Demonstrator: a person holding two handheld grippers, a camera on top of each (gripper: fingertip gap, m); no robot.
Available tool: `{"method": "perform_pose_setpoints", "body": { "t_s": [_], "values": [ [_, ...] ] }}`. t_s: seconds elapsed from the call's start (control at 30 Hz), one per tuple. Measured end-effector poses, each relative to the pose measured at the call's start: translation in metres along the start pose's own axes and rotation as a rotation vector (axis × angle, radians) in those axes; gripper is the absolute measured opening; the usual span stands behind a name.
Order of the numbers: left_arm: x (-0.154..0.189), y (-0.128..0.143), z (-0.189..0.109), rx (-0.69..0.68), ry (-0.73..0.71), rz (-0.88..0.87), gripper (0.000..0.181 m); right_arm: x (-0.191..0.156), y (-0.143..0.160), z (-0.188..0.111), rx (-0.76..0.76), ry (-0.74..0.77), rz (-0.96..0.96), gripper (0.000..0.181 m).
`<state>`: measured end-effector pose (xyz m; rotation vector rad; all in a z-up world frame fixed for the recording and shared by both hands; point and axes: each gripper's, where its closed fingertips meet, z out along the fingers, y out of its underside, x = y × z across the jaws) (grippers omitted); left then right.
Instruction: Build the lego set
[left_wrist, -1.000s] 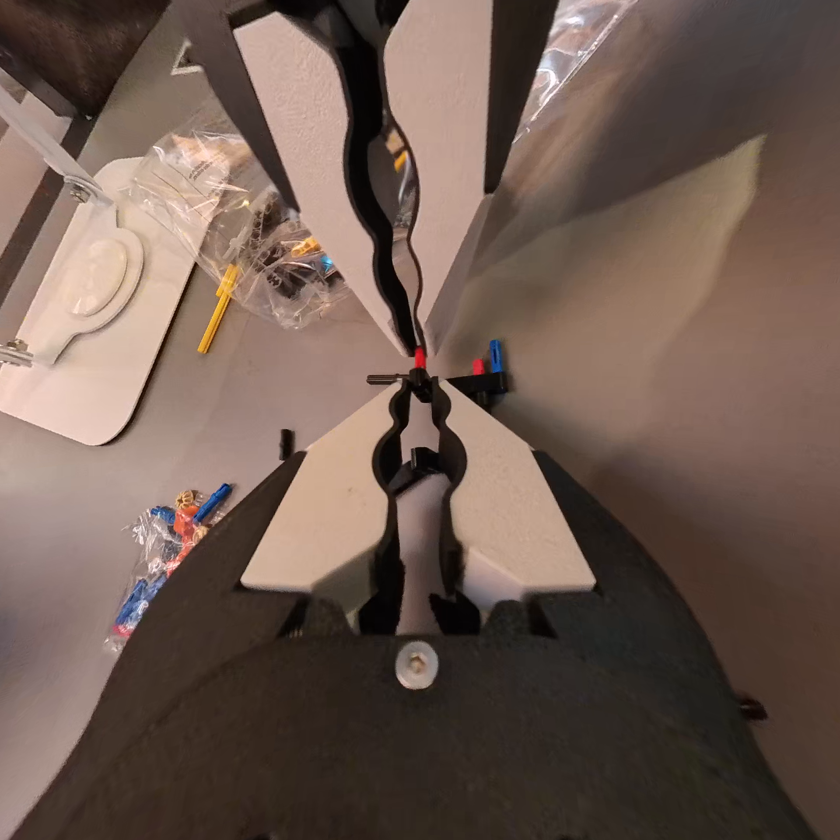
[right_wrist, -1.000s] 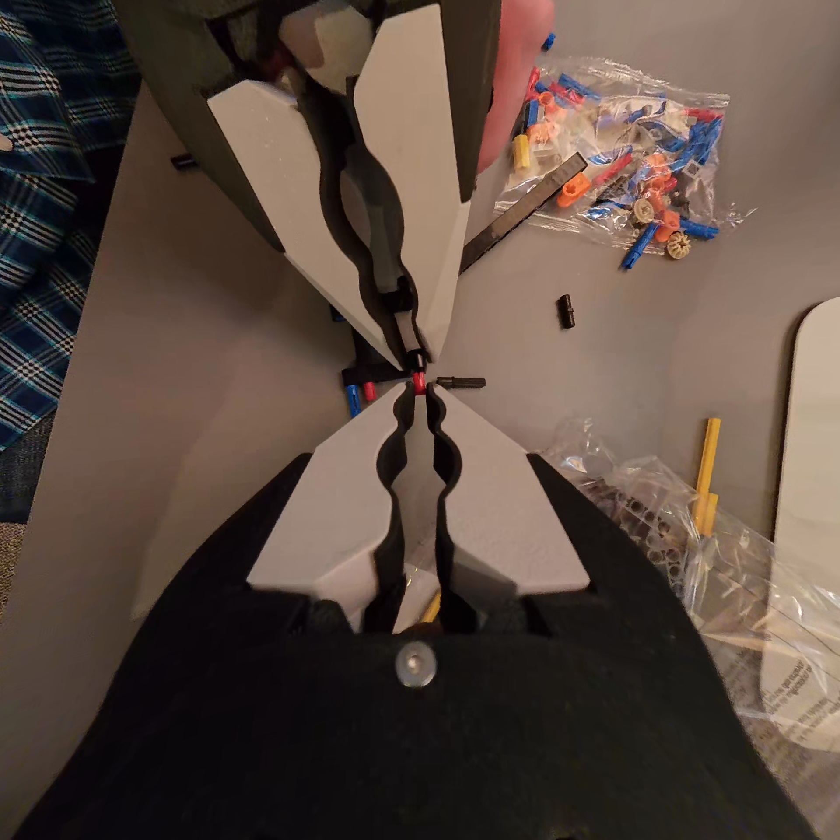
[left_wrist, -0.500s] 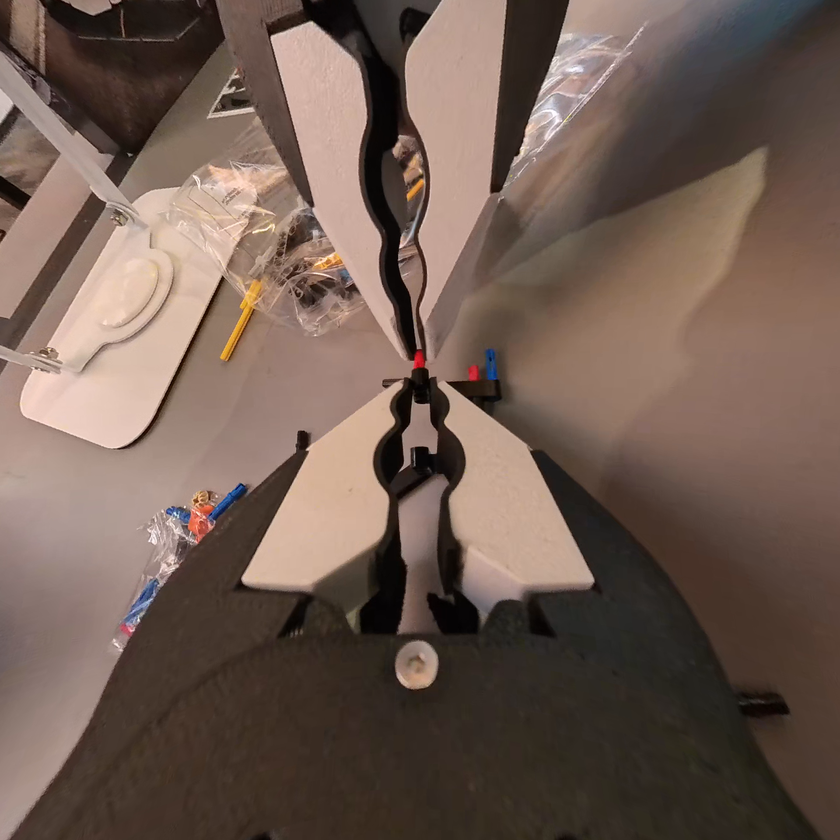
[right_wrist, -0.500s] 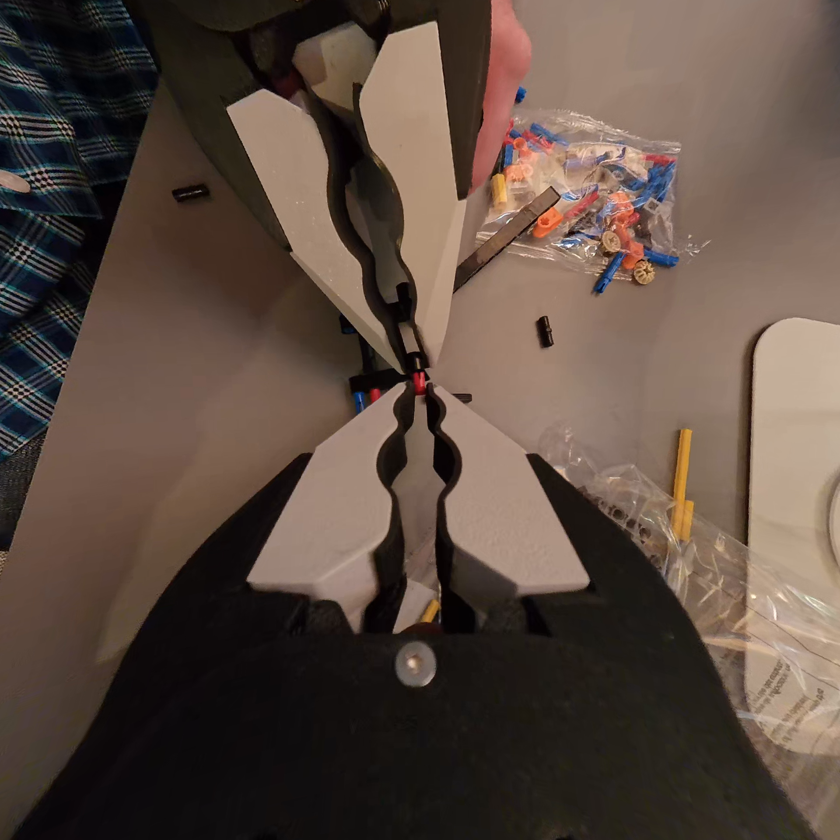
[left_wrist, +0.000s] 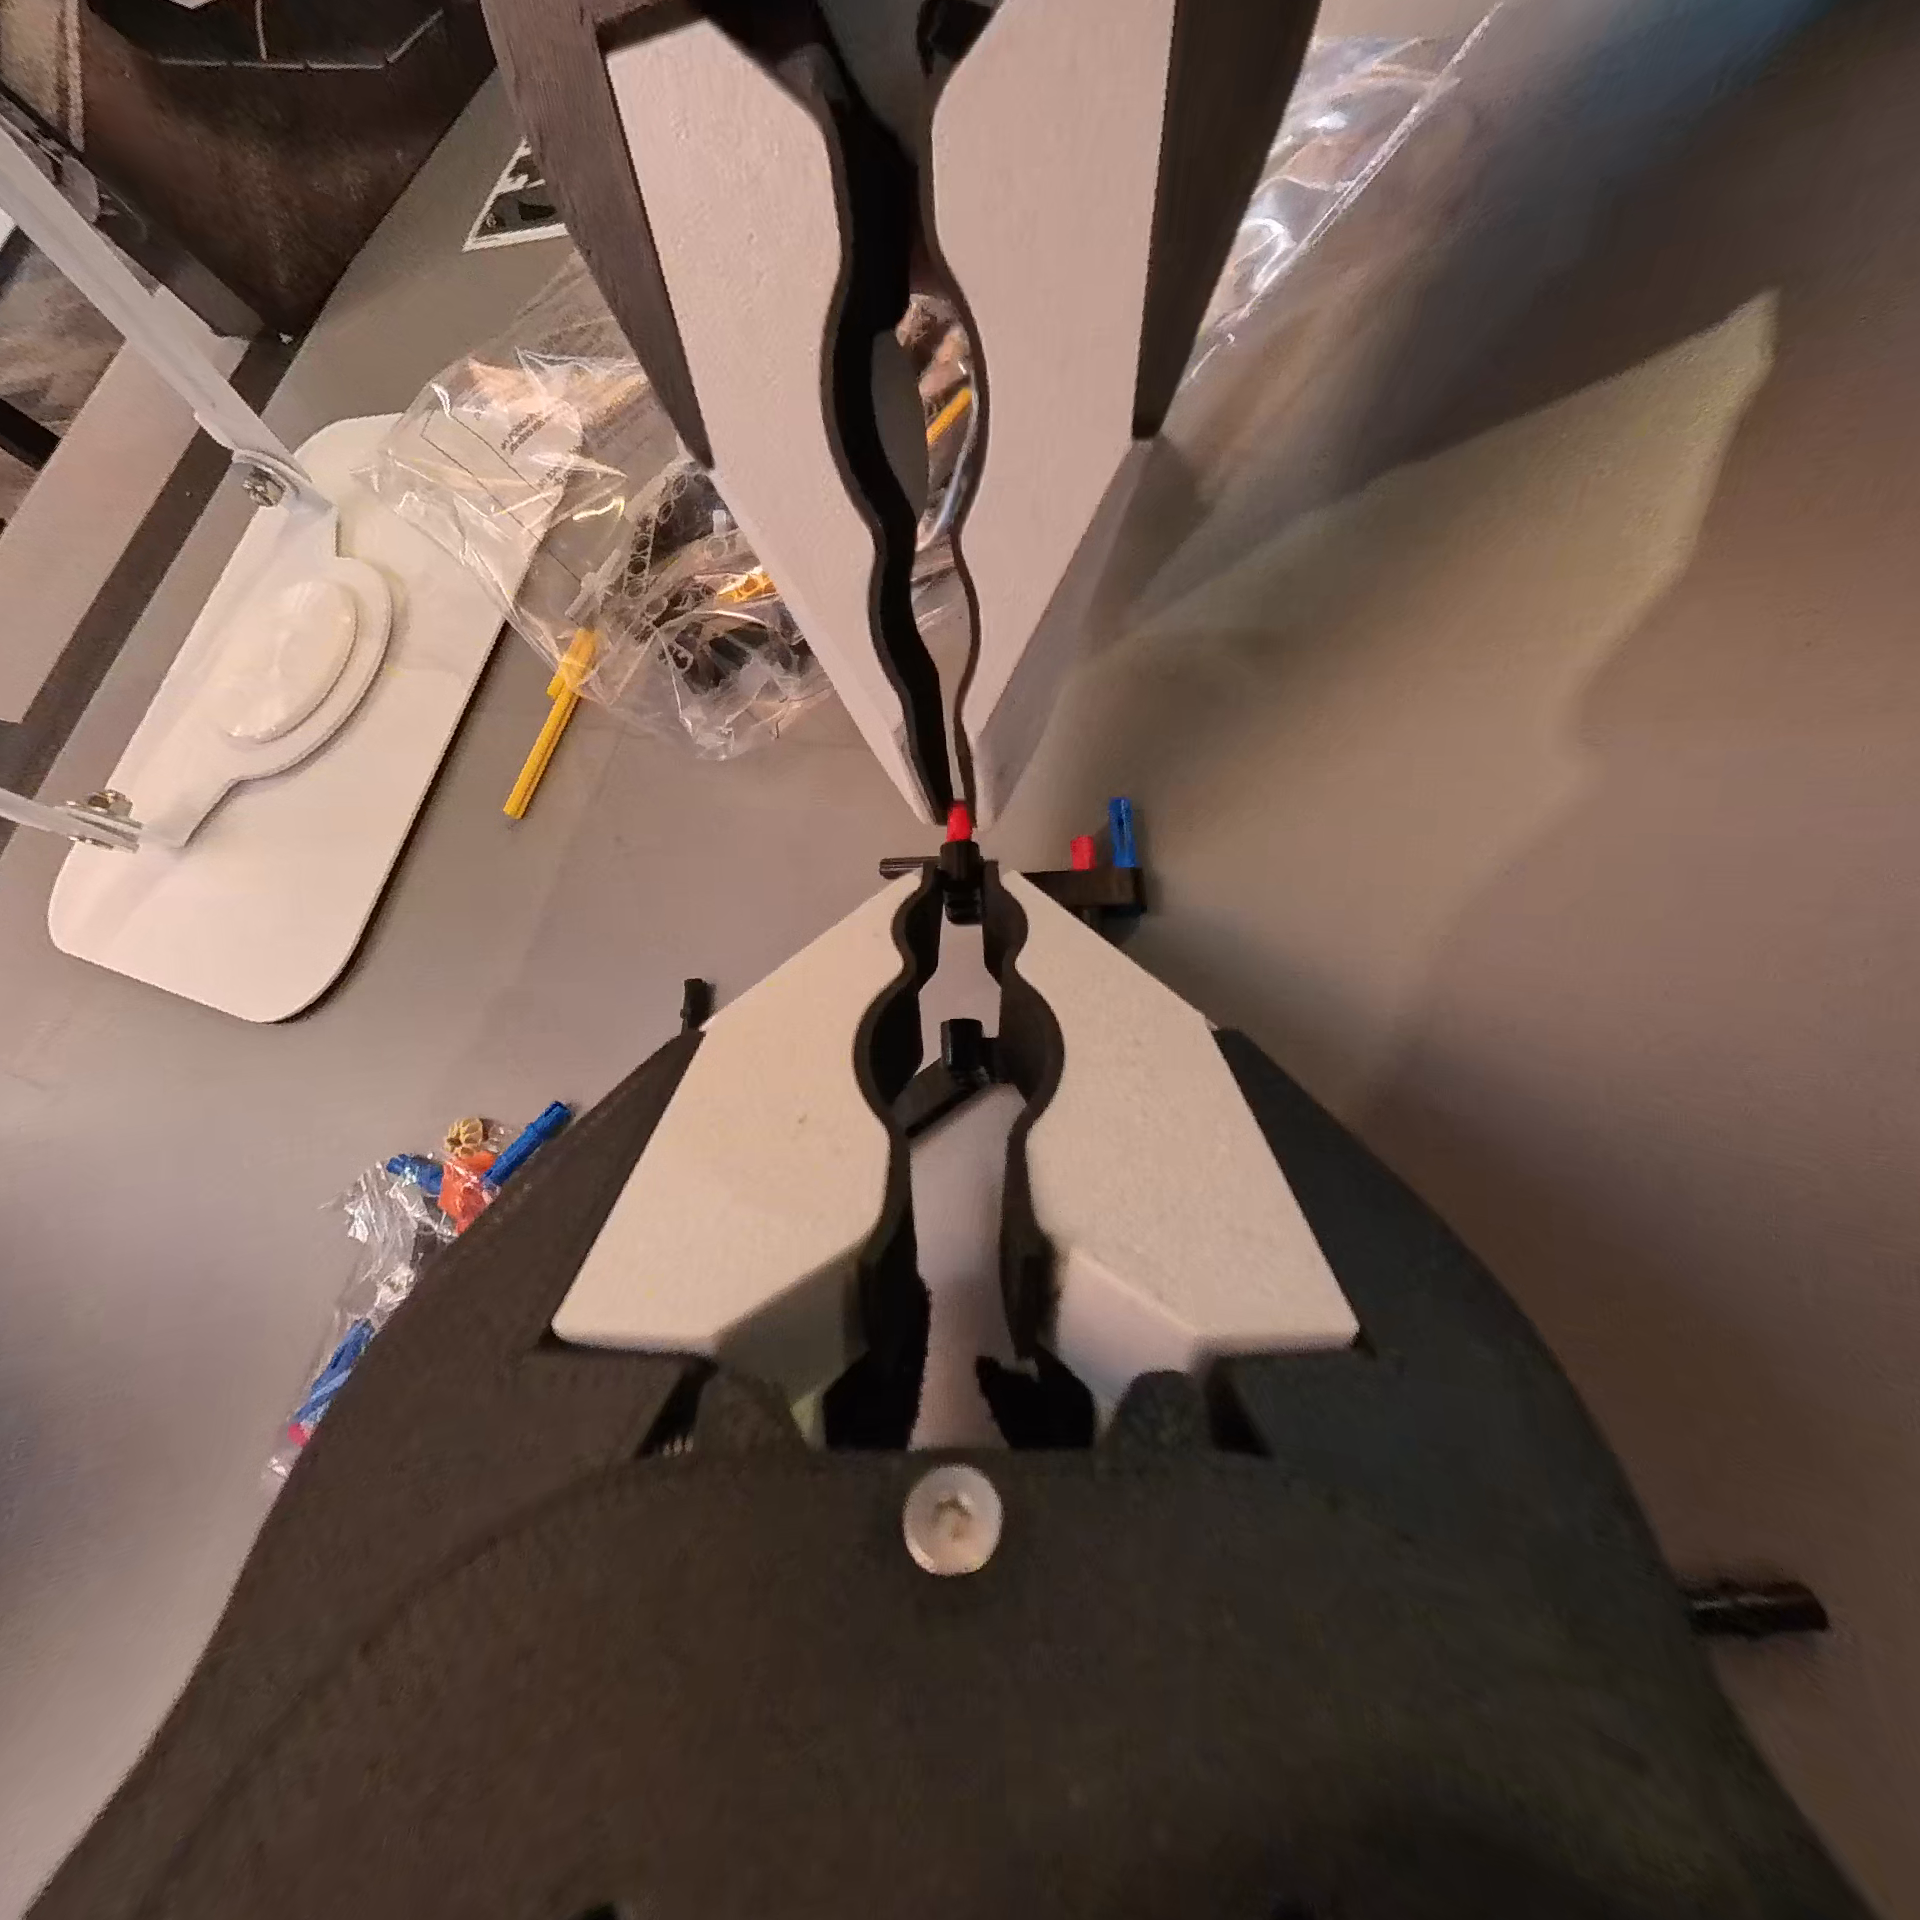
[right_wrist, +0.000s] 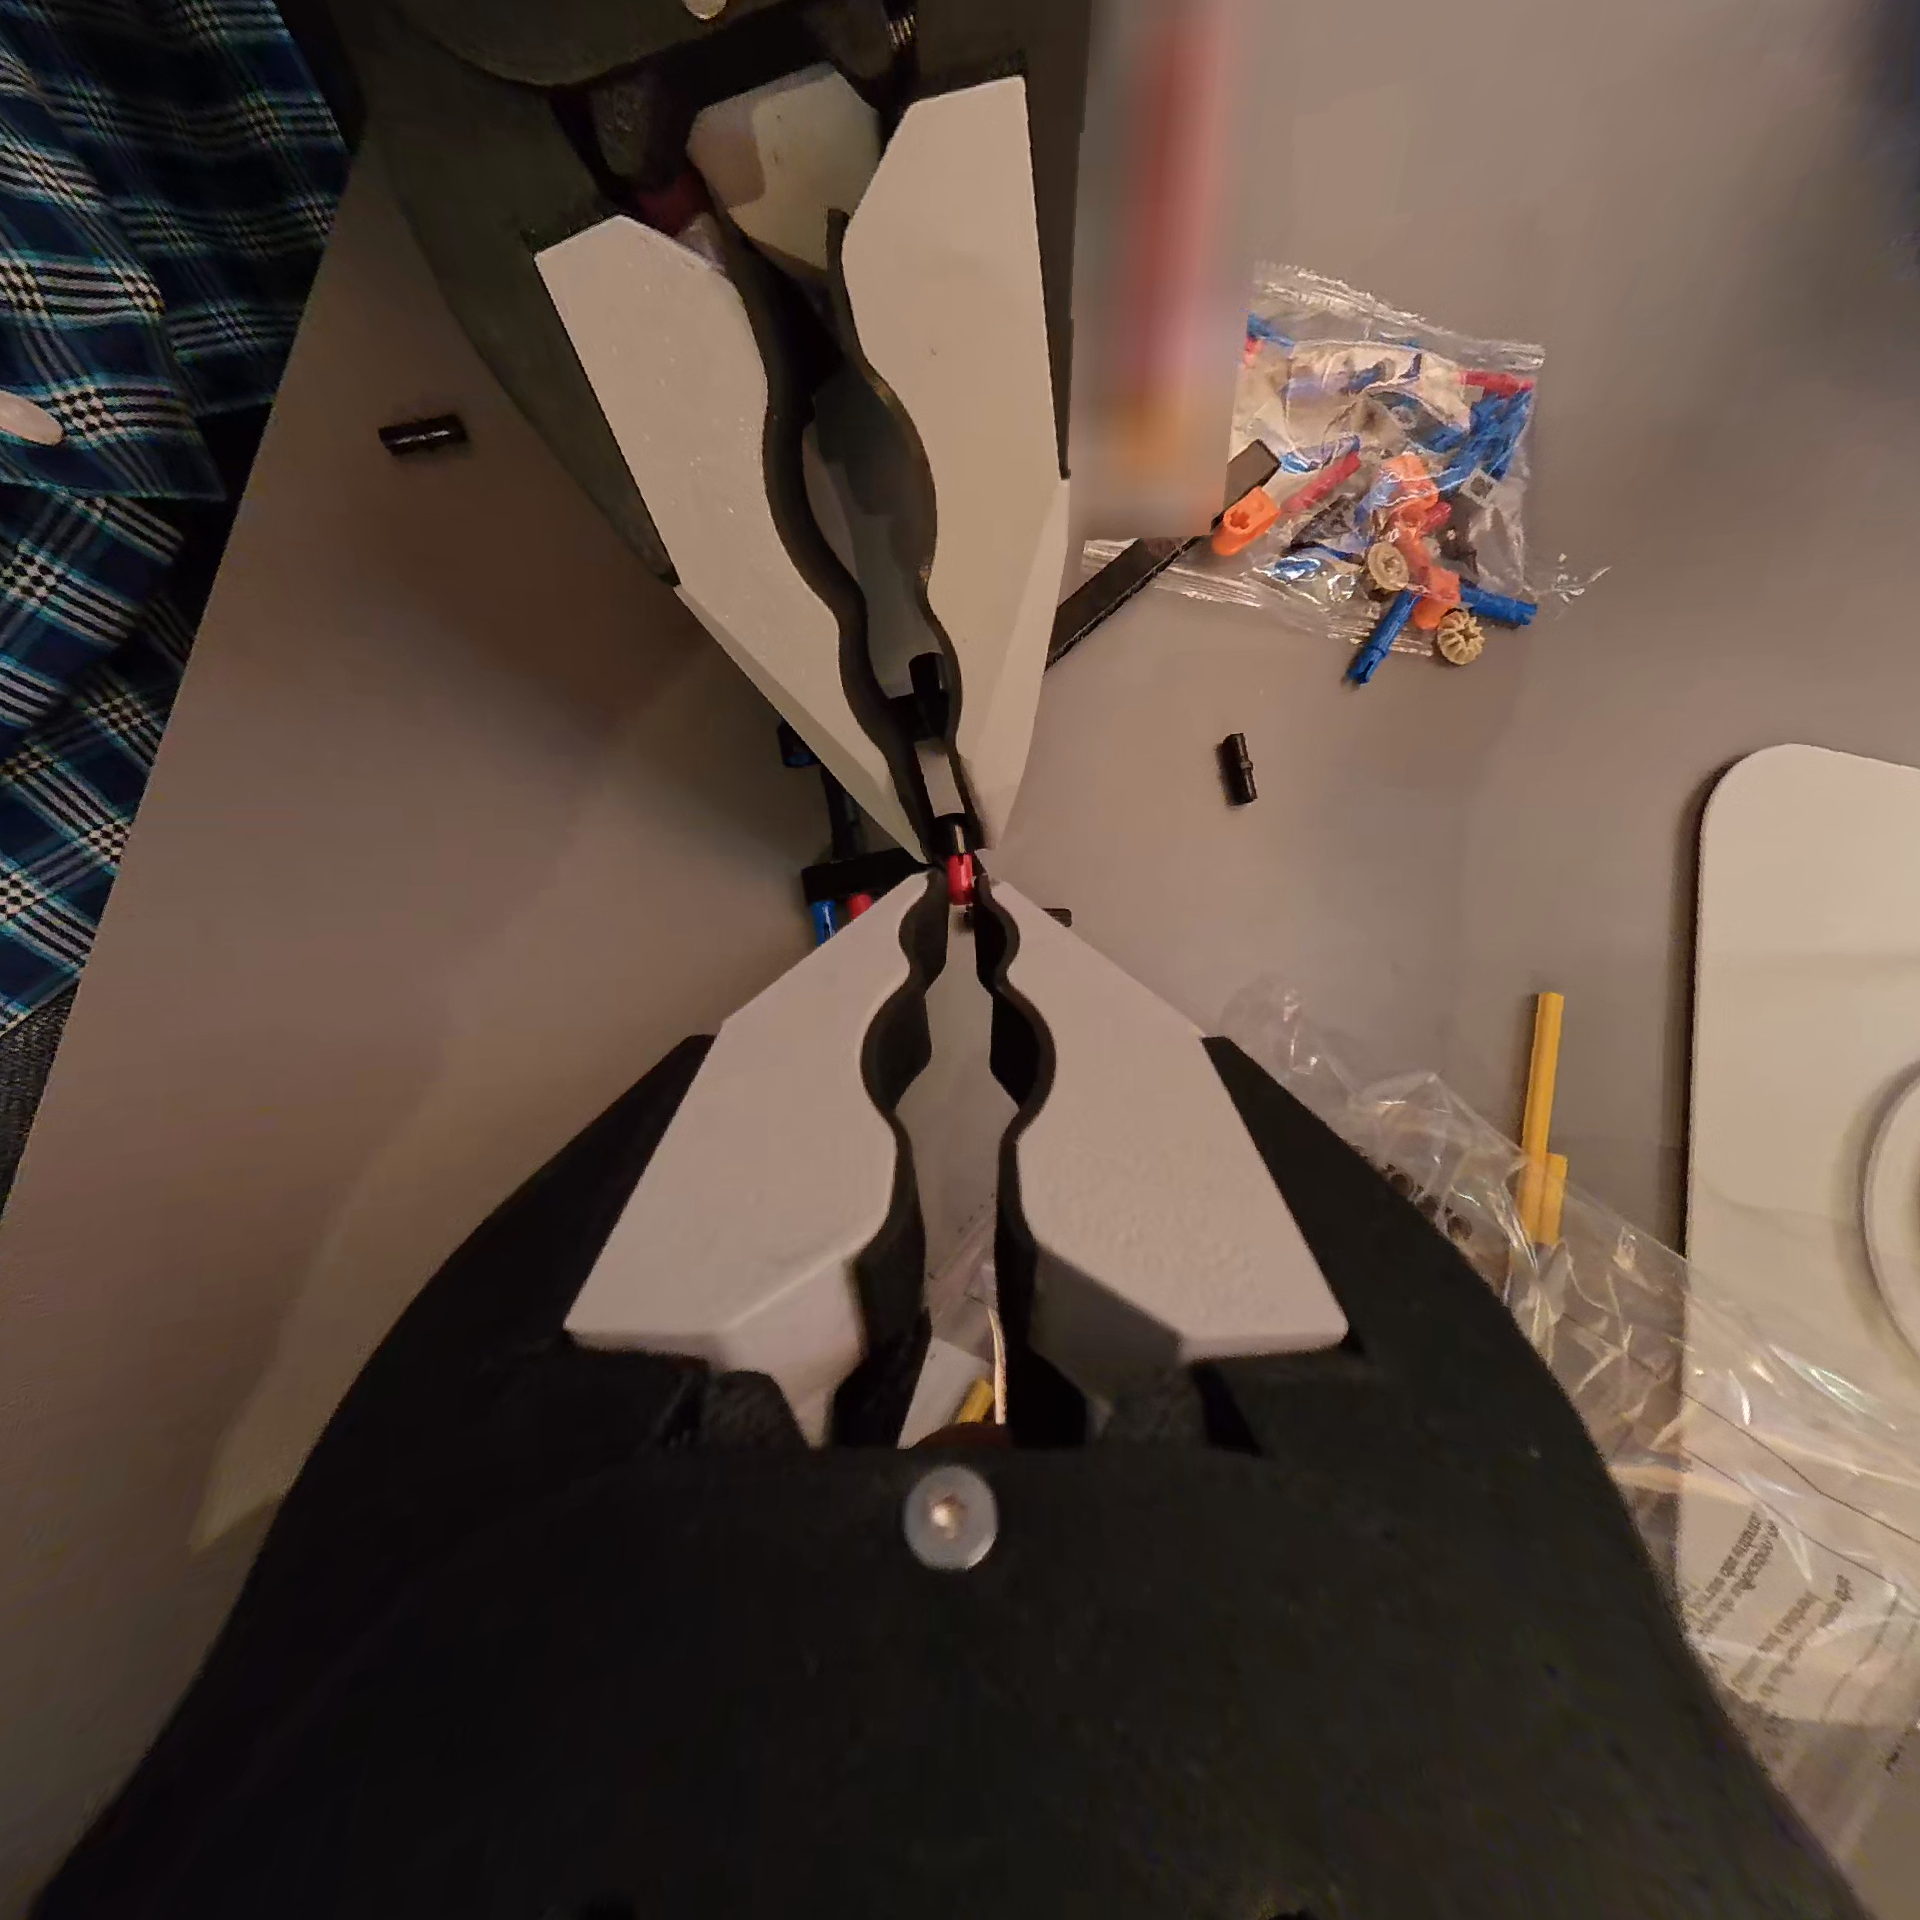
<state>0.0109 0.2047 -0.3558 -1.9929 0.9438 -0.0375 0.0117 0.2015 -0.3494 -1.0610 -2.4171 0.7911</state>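
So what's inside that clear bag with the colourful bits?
The small clear bag holds loose blue, red and orange pins, tan gear wheels and a few dark pieces. Crinkled plastic and overlapping parts hide whatever lies at the bottom.

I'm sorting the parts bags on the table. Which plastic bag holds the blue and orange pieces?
The small clear bag lying flat beyond the loose black pin. The large crinkled bag by the white board shows mostly black pieces.
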Motion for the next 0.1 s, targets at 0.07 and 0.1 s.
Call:
{"method": "perform_pose_setpoints", "body": {
  "t_s": [0.07, 0.1],
  "values": [
    [-0.0004, 0.0006, -0.0001, -0.001, 0.001, -0.002, 0.006, 0.0000, -0.0003, 0.0012, -0.002, 0.007, -0.013, 0.001],
    [0.0002, 0.0004, -0.0005, 0.002, 0.007, -0.005, 0.006, -0.0010, -0.0007, 0.0011, 0.001, 0.002, -0.012, 0.001]
  ]
}}
